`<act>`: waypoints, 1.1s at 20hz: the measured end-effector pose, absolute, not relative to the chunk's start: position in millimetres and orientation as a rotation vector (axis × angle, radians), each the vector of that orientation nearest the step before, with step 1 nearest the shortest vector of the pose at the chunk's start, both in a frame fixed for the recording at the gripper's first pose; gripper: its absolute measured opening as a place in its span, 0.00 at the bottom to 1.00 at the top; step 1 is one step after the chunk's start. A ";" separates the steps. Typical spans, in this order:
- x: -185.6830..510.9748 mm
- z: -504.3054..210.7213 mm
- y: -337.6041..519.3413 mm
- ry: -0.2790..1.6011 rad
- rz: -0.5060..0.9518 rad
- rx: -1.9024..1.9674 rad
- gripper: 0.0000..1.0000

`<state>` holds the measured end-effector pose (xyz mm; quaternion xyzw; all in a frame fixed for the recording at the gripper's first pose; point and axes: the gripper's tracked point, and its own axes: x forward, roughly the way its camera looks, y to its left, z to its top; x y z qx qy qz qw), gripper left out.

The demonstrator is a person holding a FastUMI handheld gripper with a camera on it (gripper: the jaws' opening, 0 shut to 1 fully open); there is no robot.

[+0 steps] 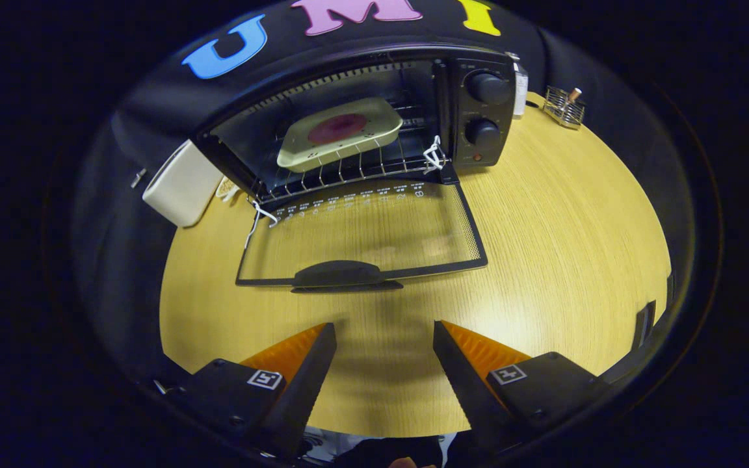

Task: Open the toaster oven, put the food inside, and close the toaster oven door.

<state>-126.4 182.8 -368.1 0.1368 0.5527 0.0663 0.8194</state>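
Your tongs [384, 364]: released, empty. Door handle [342, 273]: twelve o'clock, just ahead, long axis crosswise. Food tray [339, 133]: inside toaster oven [478, 110].

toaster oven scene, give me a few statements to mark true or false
1. The toaster oven door is shut. False: it lies folded down on the table.
2. A tray of food sits on the rack inside. True.
3. The gripper is shut on the door handle. False: its fingers are open, with the handle just ahead of them.
4. The oven's two knobs are beside the opening. True.
5. A small wire basket stands beyond the oven. True.
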 end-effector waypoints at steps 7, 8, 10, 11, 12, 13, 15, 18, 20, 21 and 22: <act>-120.9 -394.3 189.2 1.212 0.122 0.214 0.99; -119.8 -396.6 188.7 1.214 0.116 0.208 0.99; -116.9 -400.5 188.8 1.220 0.106 0.201 0.99; -112.1 -400.7 188.0 1.208 0.099 0.202 0.99; -110.2 -401.8 187.6 1.212 0.092 0.202 0.98; -106.9 -402.2 186.2 1.208 0.079 0.202 0.98; -100.4 -404.0 184.5 1.200 0.059 0.198 0.97; -89.3 -407.4 179.6 1.175 0.038 0.153 0.97; -87.6 -406.6 179.0 1.158 0.042 0.126 0.99; -88.7 -402.2 179.0 1.148 0.047 0.109 0.99; -86.4 -397.9 177.9 1.121 0.049 0.096 0.98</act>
